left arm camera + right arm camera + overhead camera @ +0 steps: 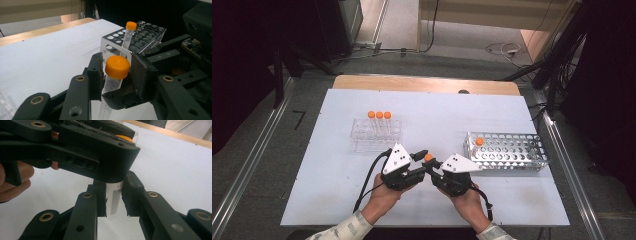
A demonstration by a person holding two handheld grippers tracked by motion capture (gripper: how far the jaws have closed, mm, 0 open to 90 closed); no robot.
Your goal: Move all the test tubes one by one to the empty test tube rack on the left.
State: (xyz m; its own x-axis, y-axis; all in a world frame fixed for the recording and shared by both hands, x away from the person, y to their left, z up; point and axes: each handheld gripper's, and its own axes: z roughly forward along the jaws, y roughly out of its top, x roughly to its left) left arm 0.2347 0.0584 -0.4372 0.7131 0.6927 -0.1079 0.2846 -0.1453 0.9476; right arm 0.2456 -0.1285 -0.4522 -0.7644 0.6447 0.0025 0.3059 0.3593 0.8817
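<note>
High view: metal rack holds one orange-capped tube.

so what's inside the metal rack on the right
One orange-capped tube stands in a hole at the metal rack's near-left corner; the other holes look empty. The tube's lower end is hidden by the rack's wall.

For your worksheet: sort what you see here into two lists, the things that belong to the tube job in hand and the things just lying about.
In the job: held tube, left gripper, right gripper, metal rack with one tube.

Lying about: clear rack with three orange-capped tubes, floor cables.
</note>
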